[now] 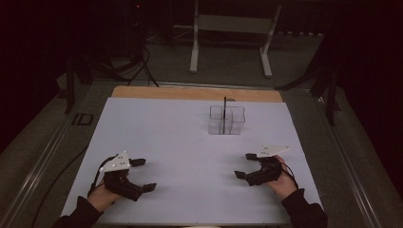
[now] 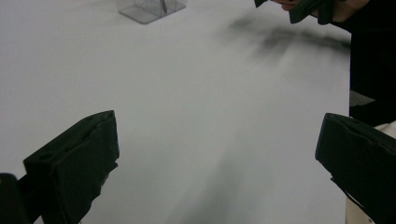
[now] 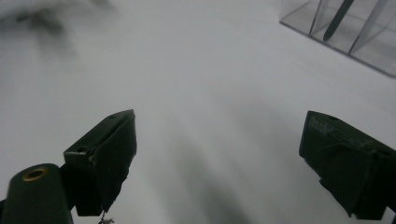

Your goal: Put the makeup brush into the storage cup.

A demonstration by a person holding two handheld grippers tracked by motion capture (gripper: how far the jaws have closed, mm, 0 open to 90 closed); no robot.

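Note:
A clear plastic organizer box (image 1: 226, 120) with several compartments stands on the white table sheet (image 1: 190, 142), right of centre toward the far edge. A thin black pen (image 1: 225, 108) stands upright in it. The box also appears in the left gripper view (image 2: 150, 8) and the right gripper view (image 3: 345, 28), where the pen (image 3: 337, 18) leans inside. My left gripper (image 1: 143, 174) rests near the front left, open and empty (image 2: 217, 144). My right gripper (image 1: 245, 165) sits near the front right, open and empty (image 3: 219, 144).
A brown wooden strip (image 1: 197, 93) runs along the table's far edge. Beyond it a white frame stand (image 1: 233, 28) sits on the dark floor. Metal rails (image 1: 43, 161) flank the table on both sides.

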